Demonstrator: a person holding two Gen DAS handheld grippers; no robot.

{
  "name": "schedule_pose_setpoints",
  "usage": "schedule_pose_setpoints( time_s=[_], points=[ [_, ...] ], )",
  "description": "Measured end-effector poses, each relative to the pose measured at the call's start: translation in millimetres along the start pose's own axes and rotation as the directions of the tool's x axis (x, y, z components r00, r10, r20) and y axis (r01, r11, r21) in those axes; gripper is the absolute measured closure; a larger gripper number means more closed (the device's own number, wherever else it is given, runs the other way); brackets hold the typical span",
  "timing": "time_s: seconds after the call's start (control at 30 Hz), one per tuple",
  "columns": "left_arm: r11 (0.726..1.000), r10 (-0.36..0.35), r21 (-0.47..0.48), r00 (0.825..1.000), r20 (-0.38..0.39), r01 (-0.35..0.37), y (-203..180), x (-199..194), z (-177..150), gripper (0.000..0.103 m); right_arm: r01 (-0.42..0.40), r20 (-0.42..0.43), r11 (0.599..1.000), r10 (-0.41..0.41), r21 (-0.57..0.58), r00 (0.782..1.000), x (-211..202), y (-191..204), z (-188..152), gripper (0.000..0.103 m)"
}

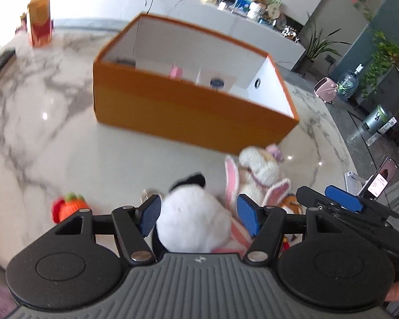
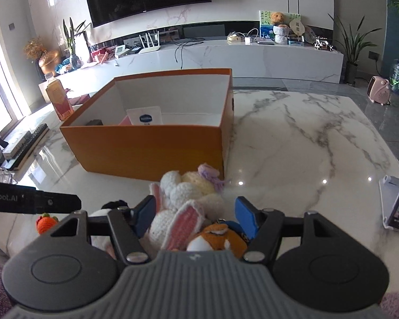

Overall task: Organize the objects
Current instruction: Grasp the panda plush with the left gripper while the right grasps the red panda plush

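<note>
Left wrist view, left to right. Red-and-yellow carton (image 1: 39,21) at 10 o'clock, far back on the marble counter (image 1: 40,122). Crochet carrot (image 1: 69,206) at 8 o'clock, lying on the counter just left of the left tool (image 1: 199,218). Left tool: blue pads spread wide, white-and-black plush (image 1: 192,218) sits between them; contact with the pads cannot be told. Orange box (image 1: 178,111) at 12 o'clock, open top, white inside. In it: a dark item at the left end, a pink item (image 1: 175,72) mid, a white card with a blue round logo (image 1: 217,82) right of that; round hole in the right end wall. Crochet bunny (image 1: 255,175) at 4 o'clock of the box, just in front of its right corner, pink-lined ears toward the camera. Right tool's blue pad and black body enter at 3 o'clock.

Right wrist view, left to right. Left tool's black arm at 9 o'clock, carrot (image 2: 46,223) below it. Orange box (image 2: 151,143) at 11 o'clock, same contents: dark item, pink item, white logo card (image 2: 145,117) leaning upright. Right tool (image 2: 198,216) wide apart, bunny (image 2: 189,199) and an orange plush (image 2: 218,239) lying between the pads, nothing gripped. Phone on a stand (image 2: 397,204) at 3 o'clock on the counter.
</note>
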State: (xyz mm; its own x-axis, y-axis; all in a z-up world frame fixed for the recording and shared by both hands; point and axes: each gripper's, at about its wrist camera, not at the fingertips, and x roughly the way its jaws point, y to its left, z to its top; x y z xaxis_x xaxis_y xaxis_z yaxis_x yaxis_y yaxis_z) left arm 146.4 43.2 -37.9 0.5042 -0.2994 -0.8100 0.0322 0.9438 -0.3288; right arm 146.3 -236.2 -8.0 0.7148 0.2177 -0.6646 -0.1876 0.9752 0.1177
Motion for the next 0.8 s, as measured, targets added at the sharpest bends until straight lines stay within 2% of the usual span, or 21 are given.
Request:
schedule_pose_setpoints(
  time_s=[0.13, 0.33, 0.53, 0.8],
  points=[
    [0.996, 0.015, -0.084, 0.997, -0.081, -0.022, -7, 16, -20, 0.03, 0.015, -0.034, 1.0, -0.015, 0.026, 0.999, 1, -6, -15, 0.035],
    [0.973, -0.042, -0.232, 0.991, -0.127, 0.012, -11, 27, -33, 0.031, 0.022, -0.077, 0.998, -0.017, 0.063, 0.997, 5, -11, -31, 0.035],
    [0.954, 0.029, -0.294, 0.991, -0.134, -0.067, -13, 40, -25, 0.031, 0.014, -0.129, 0.995, -0.001, 0.1, 0.992, 13, -16, -37, 0.035],
    [0.96, 0.131, -0.232, 0.984, -0.123, -0.157, -3, 40, -15, 0.03, -0.005, -0.193, 0.987, 0.037, 0.161, 0.98, 24, -23, -41, 0.035]
  ],
)
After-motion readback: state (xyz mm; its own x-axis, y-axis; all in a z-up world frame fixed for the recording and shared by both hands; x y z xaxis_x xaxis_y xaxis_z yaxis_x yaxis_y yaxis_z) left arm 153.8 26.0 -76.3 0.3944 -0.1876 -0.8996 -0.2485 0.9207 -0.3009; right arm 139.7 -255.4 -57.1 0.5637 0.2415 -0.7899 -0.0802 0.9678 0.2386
